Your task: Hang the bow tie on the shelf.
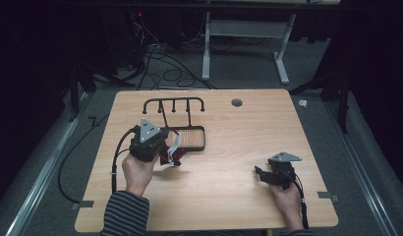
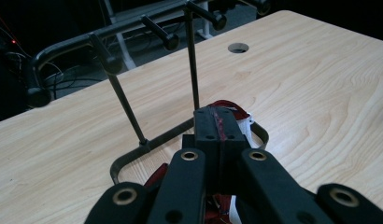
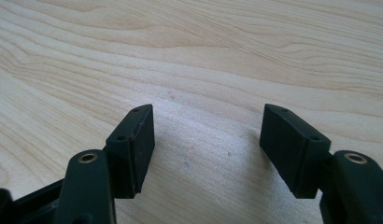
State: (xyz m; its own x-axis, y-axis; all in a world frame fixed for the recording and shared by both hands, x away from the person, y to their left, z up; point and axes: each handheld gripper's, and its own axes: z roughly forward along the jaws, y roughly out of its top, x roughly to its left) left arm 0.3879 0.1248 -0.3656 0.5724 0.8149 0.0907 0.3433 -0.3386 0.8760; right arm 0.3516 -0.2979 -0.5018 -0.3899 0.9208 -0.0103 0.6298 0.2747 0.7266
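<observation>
A: Gripping a dark red strap [image 1: 171, 156], your left claw [image 2: 216, 125] is pinching it with the jaws pressed together; a thin red line of the strap is showing in the seam between the pads in the left gripper view.

B: And where is the strap sitting for you?

A: In the high view it is hanging just off the worktop [image 1: 229, 196] at about nine o'clock from the middle, at the near left corner of the black wire rack [image 1: 182, 123], with a white piece showing beside the red. Your left hand [image 1: 138, 172] is holding the claw above it.

B: What is the rack doing?

A: It is standing upright at eleven o'clock, its pegged bar at the top and its wooden-floored tray touching the worktop.

B: And your other side?

A: Your right claw [image 3: 206, 140] is resting wide, nothing between the pads, low over bare wood at about four o'clock, well apart from the strap.
</observation>
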